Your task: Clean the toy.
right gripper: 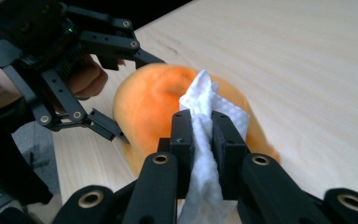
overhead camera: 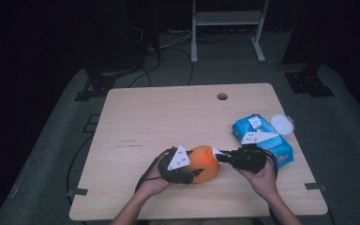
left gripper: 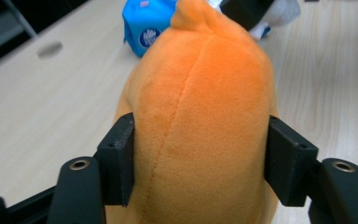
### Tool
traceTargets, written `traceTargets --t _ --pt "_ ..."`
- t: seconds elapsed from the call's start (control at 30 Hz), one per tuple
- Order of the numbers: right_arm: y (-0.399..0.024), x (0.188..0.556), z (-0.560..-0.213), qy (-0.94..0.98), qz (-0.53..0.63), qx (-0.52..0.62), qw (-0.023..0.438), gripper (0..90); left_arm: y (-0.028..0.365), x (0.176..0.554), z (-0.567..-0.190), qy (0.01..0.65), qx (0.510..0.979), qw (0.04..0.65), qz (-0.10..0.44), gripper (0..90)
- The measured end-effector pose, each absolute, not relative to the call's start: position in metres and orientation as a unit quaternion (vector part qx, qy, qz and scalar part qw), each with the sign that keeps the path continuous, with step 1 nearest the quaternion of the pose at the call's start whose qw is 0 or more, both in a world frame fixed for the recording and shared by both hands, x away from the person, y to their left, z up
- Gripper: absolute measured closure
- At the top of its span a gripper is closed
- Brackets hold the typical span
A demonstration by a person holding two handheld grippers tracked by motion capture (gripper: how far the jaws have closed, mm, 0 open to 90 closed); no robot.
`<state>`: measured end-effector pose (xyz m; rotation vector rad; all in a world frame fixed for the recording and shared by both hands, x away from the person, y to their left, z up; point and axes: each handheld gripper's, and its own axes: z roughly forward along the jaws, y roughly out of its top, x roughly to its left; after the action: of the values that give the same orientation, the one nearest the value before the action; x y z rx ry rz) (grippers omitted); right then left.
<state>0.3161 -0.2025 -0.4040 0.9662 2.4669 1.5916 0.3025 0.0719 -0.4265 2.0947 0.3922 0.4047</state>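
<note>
Near the front edge of the wooden table (overhead camera: 145,112), an orange plush toy (overhead camera: 205,163) lies between the two grippers. Left gripper (left gripper: 200,161): jaws set against both flanks of the toy, pads touching the fabric along the seam line, steadying it. Right gripper (right gripper: 203,140): jaws clamped together on a folded white wipe (right gripper: 205,112), its free end resting against the toy's upper surface. A blue wipes pack (overhead camera: 262,138) with its lid (overhead camera: 281,124) open sits just beyond the right hand (overhead camera: 262,180). Step in hand, by judgement: wiping the toy while it is held. Next move calls for drawing the wipe across the plush with light pressure, keeping the left grip firm so the toy does not roll or slide.
</note>
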Motion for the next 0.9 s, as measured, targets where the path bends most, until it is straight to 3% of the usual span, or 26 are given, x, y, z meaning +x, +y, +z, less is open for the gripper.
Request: traceTargets --t 0.17,0.3,0.5,0.77,0.9 --pt "-0.203 0.31 -0.388 0.783 0.543 0.301 0.043 79.7 0.062 0.297 -0.427 0.15 0.857 0.466 0.162 29.7" --pt "-0.197 0.308 -0.39 0.793 0.534 0.291 0.04 79.8 0.063 0.296 -0.424 0.142 0.855 0.486 0.111 26.1" --pt "-0.203 0.307 -0.399 0.817 0.501 0.287 0.004 79.6 0.083 0.311 -0.419 0.179 0.82 0.538 0.077 32.2" --pt "-0.217 0.301 -0.391 0.806 0.511 0.297 0.013 79.6 0.074 0.301 -0.425 0.142 0.848 0.509 0.037 37.8" --pt "-0.214 0.303 -0.402 0.822 0.484 0.301 -0.009 79.5 0.074 0.296 -0.421 0.113 0.857 0.502 -0.001 36.3"
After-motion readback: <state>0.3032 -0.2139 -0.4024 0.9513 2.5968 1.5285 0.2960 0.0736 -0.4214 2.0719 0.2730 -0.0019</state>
